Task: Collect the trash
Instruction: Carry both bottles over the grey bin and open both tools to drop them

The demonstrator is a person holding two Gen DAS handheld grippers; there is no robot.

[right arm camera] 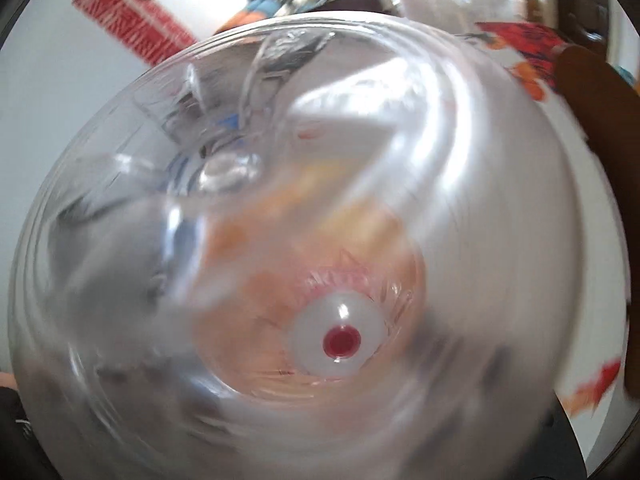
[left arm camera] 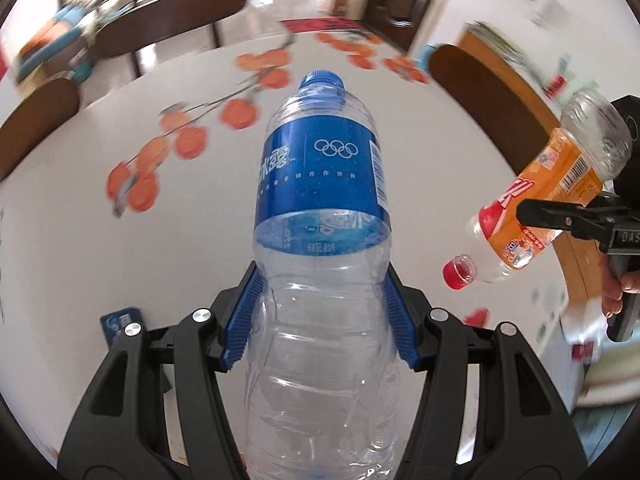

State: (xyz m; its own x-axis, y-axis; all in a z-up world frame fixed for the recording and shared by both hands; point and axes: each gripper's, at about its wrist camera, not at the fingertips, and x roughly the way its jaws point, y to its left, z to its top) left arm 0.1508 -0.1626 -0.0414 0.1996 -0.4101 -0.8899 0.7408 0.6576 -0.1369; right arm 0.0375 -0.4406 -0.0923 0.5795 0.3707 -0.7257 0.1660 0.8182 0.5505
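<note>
Water bottle clamped in downward-tilted left claw.

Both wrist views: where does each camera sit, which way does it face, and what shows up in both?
Left wrist: sits behind the left gripper, looking down along its blue pads at the blue-label bottle they clamp, over the white table; the person's hand and right gripper show at right.
Right wrist: looks straight down the inside of the orange-label bottle from its base toward the red cap; its own fingers are hidden.
Shared: the orange-label bottle and the table's orange print.
</note>
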